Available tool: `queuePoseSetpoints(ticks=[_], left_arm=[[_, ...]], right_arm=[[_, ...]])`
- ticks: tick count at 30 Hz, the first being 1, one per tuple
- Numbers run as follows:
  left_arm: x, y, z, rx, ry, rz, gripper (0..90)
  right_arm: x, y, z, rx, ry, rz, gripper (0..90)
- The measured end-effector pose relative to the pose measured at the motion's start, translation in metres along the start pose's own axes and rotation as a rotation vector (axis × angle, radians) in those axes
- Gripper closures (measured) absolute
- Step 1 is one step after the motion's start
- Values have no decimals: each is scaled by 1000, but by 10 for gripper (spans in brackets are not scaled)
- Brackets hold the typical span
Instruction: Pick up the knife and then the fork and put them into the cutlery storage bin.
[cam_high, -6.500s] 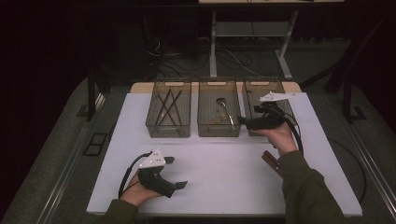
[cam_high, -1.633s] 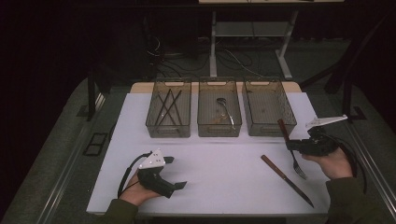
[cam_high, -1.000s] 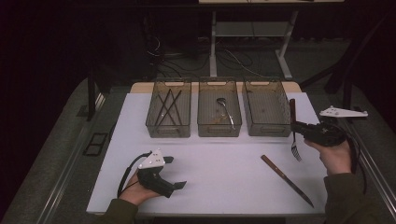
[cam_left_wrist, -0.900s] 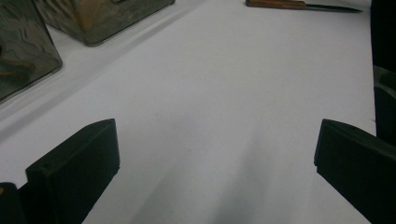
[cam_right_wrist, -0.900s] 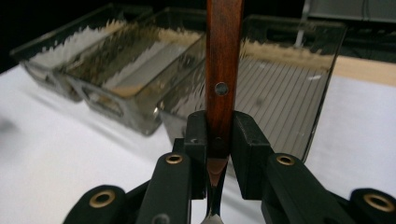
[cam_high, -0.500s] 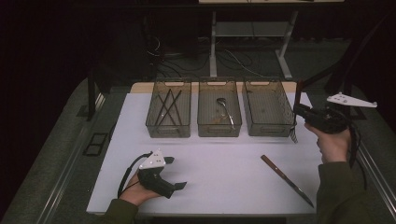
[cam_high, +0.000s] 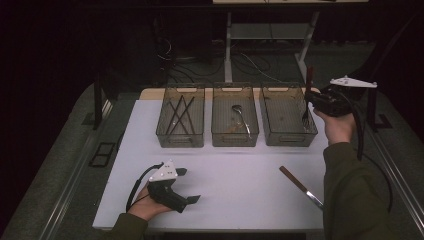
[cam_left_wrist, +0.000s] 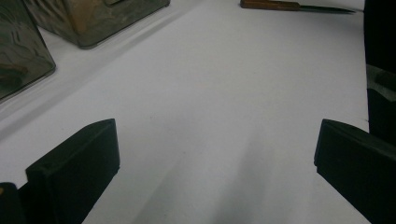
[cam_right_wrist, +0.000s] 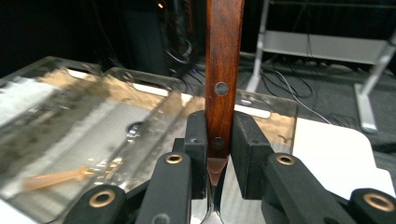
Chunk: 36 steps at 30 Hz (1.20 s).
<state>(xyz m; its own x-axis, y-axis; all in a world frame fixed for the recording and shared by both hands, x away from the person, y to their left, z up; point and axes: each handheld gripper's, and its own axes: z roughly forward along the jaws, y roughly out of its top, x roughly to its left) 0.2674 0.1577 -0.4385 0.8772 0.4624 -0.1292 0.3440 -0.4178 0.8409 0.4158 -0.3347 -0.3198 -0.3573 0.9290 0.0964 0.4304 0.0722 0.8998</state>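
Jaws of the left gripper (cam_high: 189, 186) stand wide apart with bare white table (cam_left_wrist: 224, 93) between them. Beyond its fingertips lies a wooden-handled knife (cam_left_wrist: 299, 5). Farther off, the right gripper (cam_right_wrist: 219, 140) is clamped on a fork (cam_right_wrist: 223, 70), handle up, tines hanging over the rightmost bin (cam_high: 280, 131).

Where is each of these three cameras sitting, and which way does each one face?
High view: sits above the person's side, looking forward and down on the table and three bins; both forearms, left tongs, right tongs.
Left gripper view: rides the left tongs, looking low across the table; its two black jaws stand wide apart.
Right gripper view: rides the right tongs, facing the bins; jaws clamp the fork, handle up.
Shared: the knife in the high view appears at the top of the left gripper view.
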Motion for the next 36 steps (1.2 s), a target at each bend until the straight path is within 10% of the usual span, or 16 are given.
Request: queuePoseSetpoints(ticks=[10, 33, 36], left_arm=[[0, 0, 0, -6, -9, 3, 0], [-1, 1, 0, 2, -15, 10, 0], [-1, 1, 0, 1, -15, 9, 0]], right_arm=[[-14, -14, 37, 107, -55, 19, 770], [-24, -48, 63, 261, -48, 14, 760], [-24, -47, 62, 246, -42, 25, 621]])
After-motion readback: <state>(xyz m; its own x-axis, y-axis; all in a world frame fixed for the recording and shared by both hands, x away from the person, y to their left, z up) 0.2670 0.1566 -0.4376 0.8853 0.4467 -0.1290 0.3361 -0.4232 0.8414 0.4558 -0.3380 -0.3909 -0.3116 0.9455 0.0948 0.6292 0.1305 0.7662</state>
